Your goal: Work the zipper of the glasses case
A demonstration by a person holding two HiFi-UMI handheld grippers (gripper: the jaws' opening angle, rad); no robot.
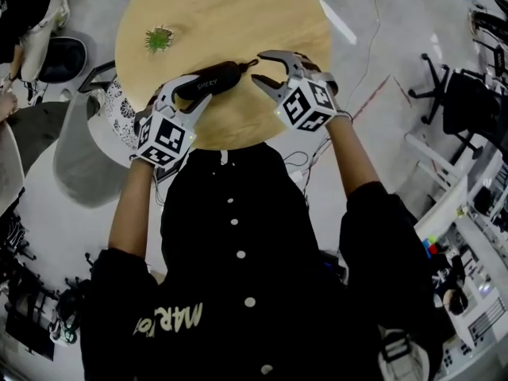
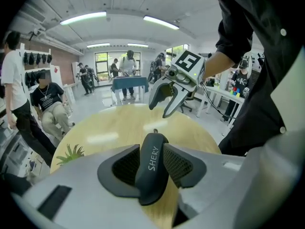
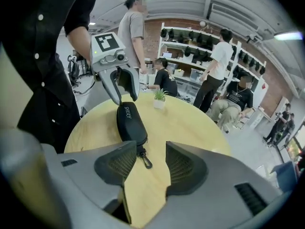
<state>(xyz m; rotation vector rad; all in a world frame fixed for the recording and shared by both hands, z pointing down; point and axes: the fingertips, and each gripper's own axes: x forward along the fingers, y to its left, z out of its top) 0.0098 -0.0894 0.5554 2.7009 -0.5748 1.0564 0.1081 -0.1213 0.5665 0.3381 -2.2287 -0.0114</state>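
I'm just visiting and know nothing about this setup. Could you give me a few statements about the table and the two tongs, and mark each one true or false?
1. The left tongs are closed on the black glasses case. True.
2. The right tongs are clamped on the case's clip. False: they stand open, and the clip lies loose at their tips.
3. The case is over a square glass table. False: the table is round and wooden.
4. A small green plant stands on the table. True.
5. The case bears the word SHERY. True.
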